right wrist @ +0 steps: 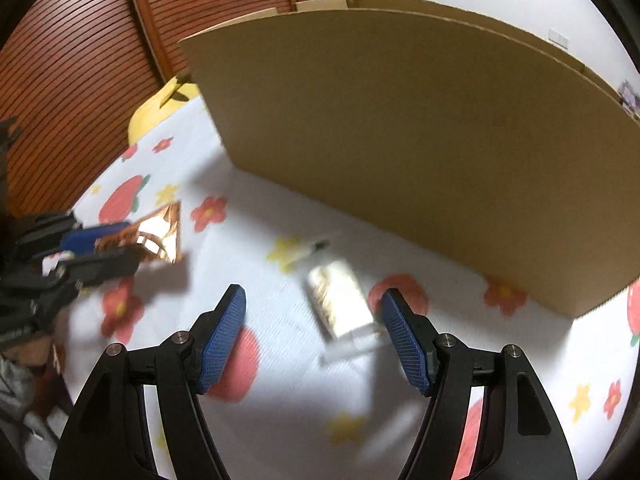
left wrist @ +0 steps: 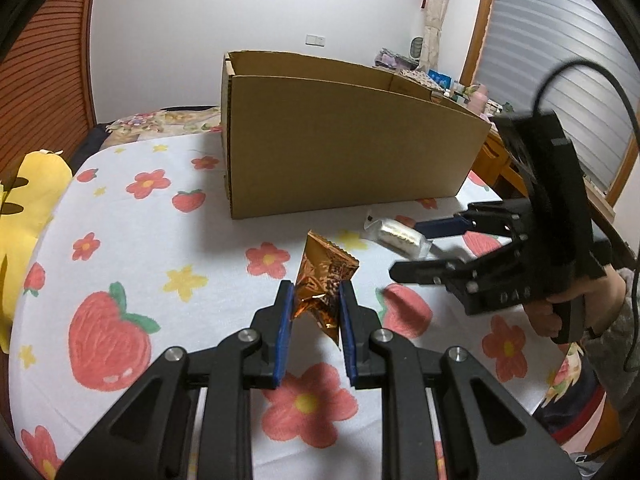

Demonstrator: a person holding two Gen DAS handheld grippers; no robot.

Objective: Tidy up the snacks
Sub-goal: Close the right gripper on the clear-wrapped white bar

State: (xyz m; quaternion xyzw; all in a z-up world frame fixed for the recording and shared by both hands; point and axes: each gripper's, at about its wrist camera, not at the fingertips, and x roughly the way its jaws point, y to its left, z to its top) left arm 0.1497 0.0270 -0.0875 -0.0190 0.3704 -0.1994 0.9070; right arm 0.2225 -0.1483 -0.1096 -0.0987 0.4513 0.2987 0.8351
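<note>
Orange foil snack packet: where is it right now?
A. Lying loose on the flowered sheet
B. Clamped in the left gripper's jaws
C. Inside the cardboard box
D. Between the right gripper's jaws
B. The left gripper has its blue pads pressed on both sides of the orange foil snack packet, which is lifted off the flowered sheet, short of the cardboard box.

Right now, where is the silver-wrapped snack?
The silver-wrapped snack lies on the flowered sheet in front of the cardboard box, between the open right gripper's fingers but untouched, nearer the right-hand one.
</note>
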